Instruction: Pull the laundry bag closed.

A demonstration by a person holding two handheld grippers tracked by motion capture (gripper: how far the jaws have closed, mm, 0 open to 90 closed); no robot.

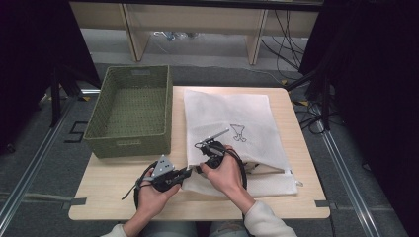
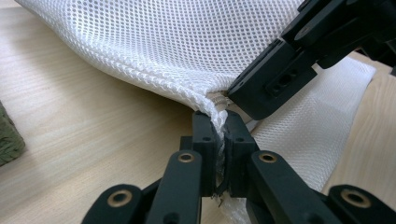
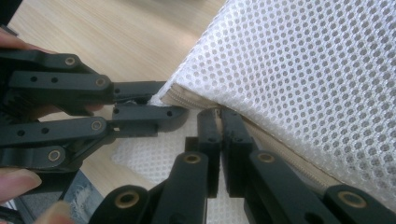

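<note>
A person seated at a wooden table [image 1: 123,197] works on a white mesh bag [image 1: 232,123] with a black gripper in each hand. In the high view the bag lies flat over the right half of the tabletop, its near edge folded up, while a green woven basket [image 1: 131,111] stands at about nine o'clock from it, just beside its left edge.

The left gripper [image 1: 187,172] lies at about seven o'clock from the middle of the bag, pointing toward three o'clock into the bag's near left corner. In the left gripper view its jaws are clamped on the corner seam of the mesh bag [image 2: 187,51], the fabric pinched between the pads and the rest of the bag spreading away toward twelve o'clock. The right gripper [image 2: 233,95] comes in there from two o'clock, its tip meeting the same corner.

The right gripper [image 1: 202,146] sits at about one o'clock from the left one, over the bag's left side, with the hand [image 1: 228,173] behind it. In the right gripper view its jaws stand pressed together at the zip [image 3: 261,135] along the bag's edge, apparently pinching it, with the mesh [image 3: 303,79] rising toward one o'clock. The left gripper [image 3: 187,108] reaches in there from nine o'clock, nipping the corner just beside them.
</note>
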